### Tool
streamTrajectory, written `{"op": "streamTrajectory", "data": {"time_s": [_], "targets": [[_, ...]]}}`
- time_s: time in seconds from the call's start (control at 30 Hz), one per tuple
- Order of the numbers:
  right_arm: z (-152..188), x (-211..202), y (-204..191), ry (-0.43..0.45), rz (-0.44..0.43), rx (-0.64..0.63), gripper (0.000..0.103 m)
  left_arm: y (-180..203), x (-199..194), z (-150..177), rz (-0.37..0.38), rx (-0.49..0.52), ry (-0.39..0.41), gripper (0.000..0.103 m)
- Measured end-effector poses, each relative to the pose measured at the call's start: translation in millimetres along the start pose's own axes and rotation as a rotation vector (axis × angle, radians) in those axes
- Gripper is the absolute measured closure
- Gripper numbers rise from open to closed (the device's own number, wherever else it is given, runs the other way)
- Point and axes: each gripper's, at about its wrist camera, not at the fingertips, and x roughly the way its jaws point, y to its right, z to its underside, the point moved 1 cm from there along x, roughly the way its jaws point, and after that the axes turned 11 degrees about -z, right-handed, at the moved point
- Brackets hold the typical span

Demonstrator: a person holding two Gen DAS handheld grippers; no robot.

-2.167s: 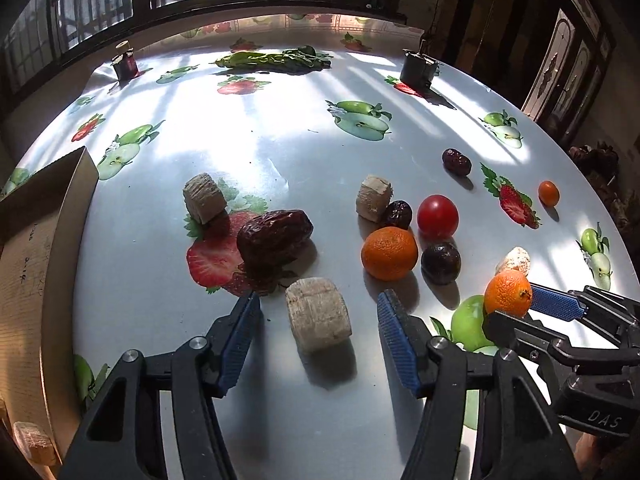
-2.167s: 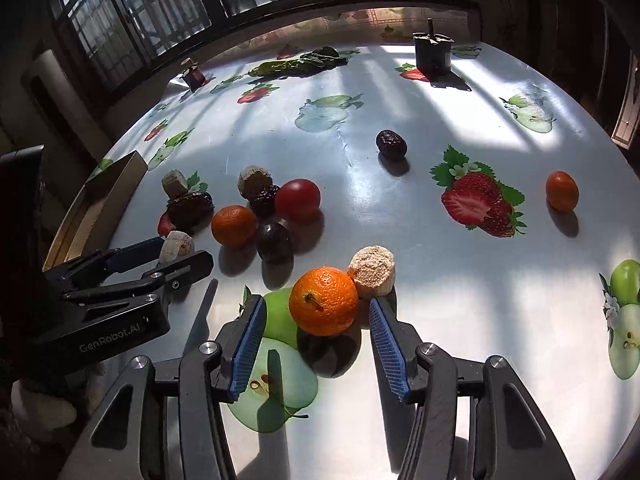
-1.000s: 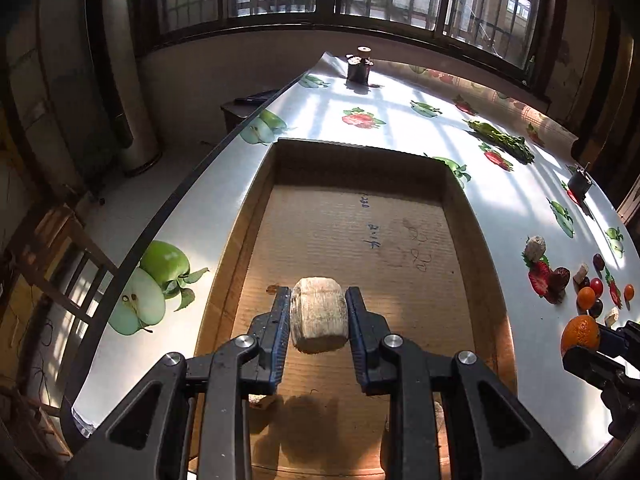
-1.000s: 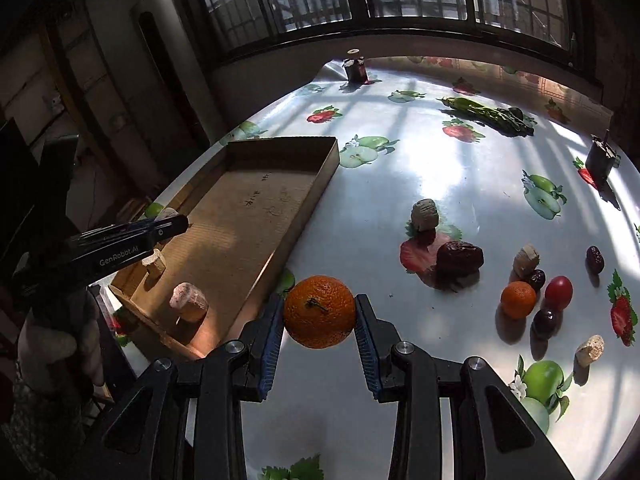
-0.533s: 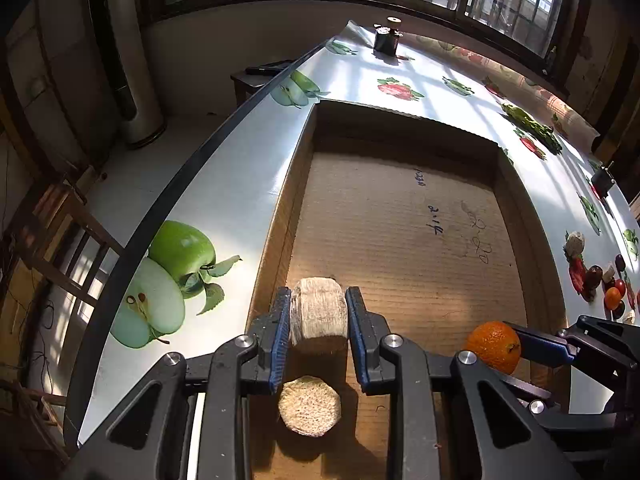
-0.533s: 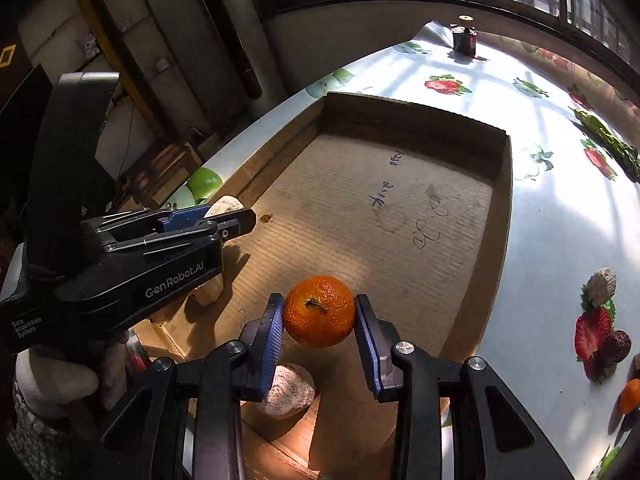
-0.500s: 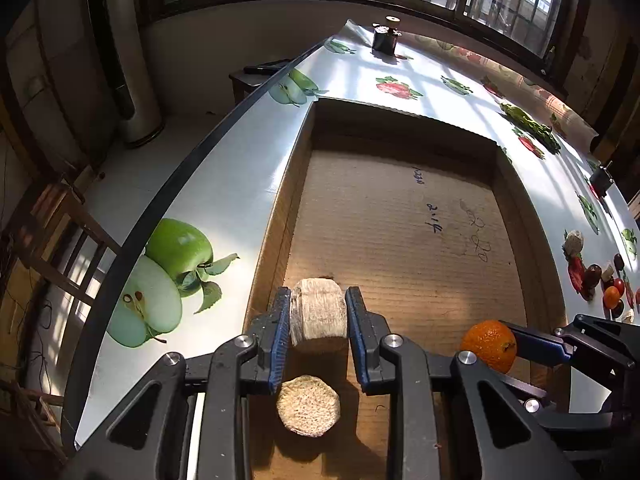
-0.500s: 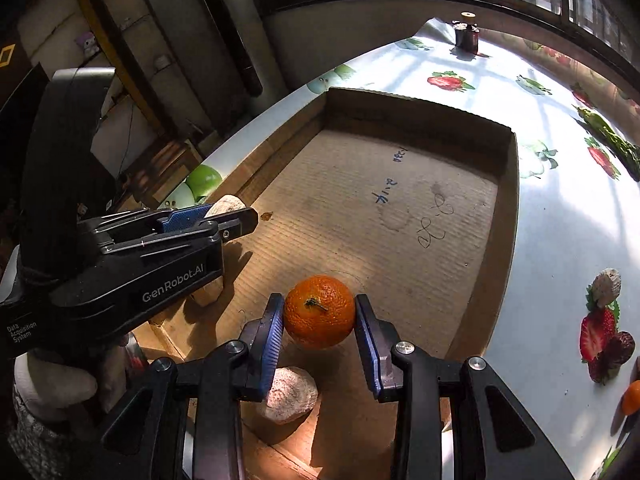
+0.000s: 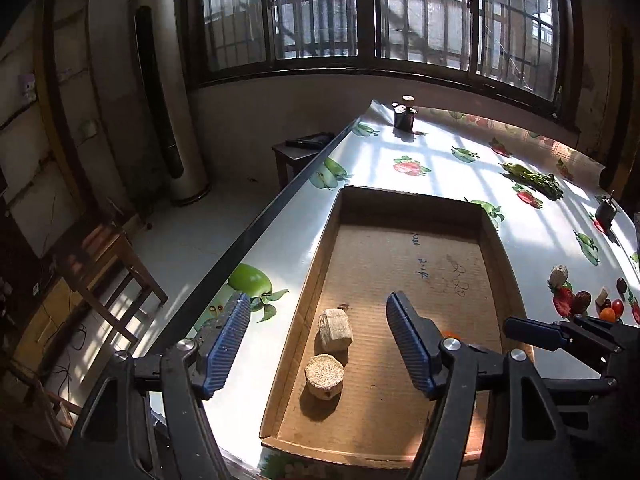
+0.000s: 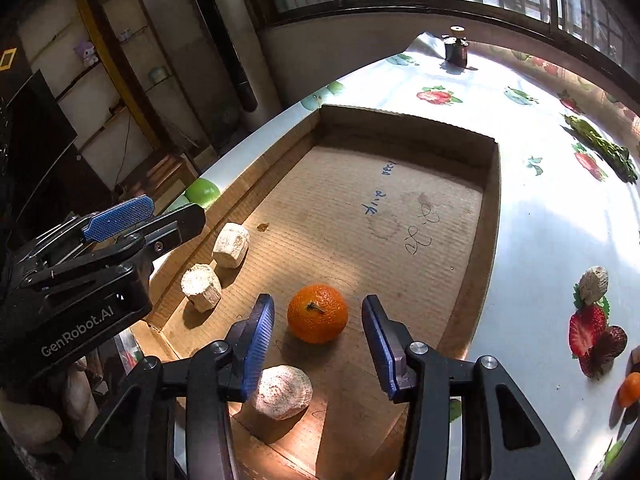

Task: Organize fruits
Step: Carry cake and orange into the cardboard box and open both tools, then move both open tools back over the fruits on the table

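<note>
A shallow cardboard box lies on the table near its left edge. My left gripper is open and empty above the box's near left corner; two beige chunks lie on the box floor below it. My right gripper is open, with an orange resting on the box floor between its jaws, untouched. The two chunks show left of it, and a third beige chunk lies under the left jaw. The left gripper shows at the left.
More fruit stays on the fruit-print tablecloth at the right: a beige chunk, a dark date, an orange and a tomato. A green vegetable and two dark weights stand further back. The table edge drops to the floor on the left.
Both grippers have opened. The beige chunk has dropped from the left gripper onto the box floor, and the orange now rests on the box floor between the right jaws. Both grippers have risen slightly.
</note>
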Motion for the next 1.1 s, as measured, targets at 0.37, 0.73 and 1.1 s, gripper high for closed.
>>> {"op": "streamTrajectory", "data": {"time_s": [0.37,0.73,1.1], "targets": [[47,-92,36,0.152,0.085,0.079,0.03,50,-68,5,-0.028,0.097,0.133,0.027],[94,-177,119,0.236,0.227,0.206,0.029,99,-89,15,0.062,0.192,0.122,0.023],[141,-268,238,0.321,0.406,0.48,0.027,204,-54,45,0.326,0.327,-0.068,0.023]]}}
